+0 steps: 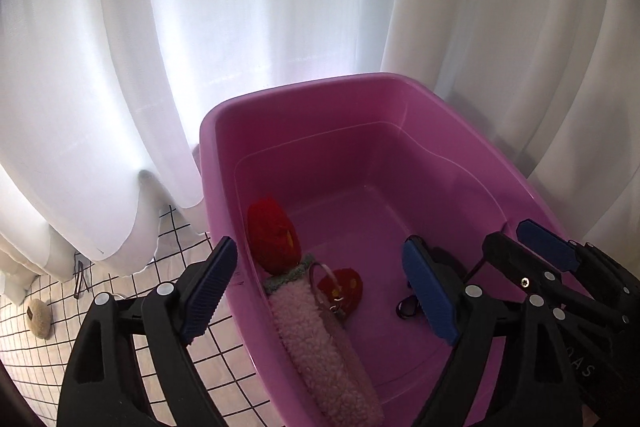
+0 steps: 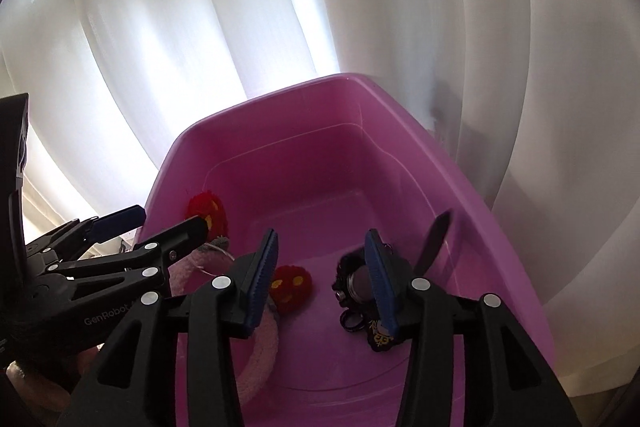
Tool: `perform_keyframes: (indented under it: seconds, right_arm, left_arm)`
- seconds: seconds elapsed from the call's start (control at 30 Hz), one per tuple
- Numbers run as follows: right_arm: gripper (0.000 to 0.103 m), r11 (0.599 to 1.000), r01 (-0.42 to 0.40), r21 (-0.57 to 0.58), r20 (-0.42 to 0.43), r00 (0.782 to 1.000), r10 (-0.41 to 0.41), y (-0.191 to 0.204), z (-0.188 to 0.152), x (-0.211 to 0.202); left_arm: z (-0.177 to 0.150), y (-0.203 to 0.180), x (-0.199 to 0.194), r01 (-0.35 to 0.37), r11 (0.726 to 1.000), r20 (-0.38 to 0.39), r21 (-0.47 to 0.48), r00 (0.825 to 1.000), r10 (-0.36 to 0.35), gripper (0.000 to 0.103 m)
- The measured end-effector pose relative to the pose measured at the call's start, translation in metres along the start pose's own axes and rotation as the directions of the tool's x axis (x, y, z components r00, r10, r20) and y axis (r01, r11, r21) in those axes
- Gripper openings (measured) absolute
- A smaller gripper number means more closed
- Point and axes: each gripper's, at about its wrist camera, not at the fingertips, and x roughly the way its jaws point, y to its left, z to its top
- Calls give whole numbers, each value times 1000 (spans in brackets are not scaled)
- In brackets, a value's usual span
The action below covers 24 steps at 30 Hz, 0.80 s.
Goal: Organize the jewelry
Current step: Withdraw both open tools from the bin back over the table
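A pink plastic bin [image 1: 460,163] [image 2: 472,195] holds a fluffy pink strap [image 1: 320,347] [image 2: 260,355] with a metal ring [image 1: 320,279], two red pom-poms [image 1: 274,235] [image 2: 290,287], and a black keychain cluster [image 2: 356,291] [image 1: 406,307]. My left gripper [image 1: 320,291] is open, its left finger outside the bin wall and its right finger inside, empty. My right gripper [image 2: 324,283] is open over the bin floor, next to the black keychain, gripping nothing. Each gripper shows in the other's view.
White curtains [image 1: 200,27] hang close behind the bin. A white cloth with a black grid [image 1: 40,359] covers the surface at the left; a beige stone-like item [image 1: 39,311] and a thin dark clip [image 1: 82,281] lie on it.
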Motion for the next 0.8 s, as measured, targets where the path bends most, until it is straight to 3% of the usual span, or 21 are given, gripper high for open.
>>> perform_keyframes:
  seconds: [0.33,0.8]
  right_arm:
    - [58,999,-34,7,-2,999,34,-6,1,-8]
    - [63,996,-85,5,-9,996,85,19,-4,-9]
  left_arm:
    - [0,7,-3,-27,999,1,-43,1000,27,89]
    - [-7,28,-47,-90,993,61,-72,994,94,94]
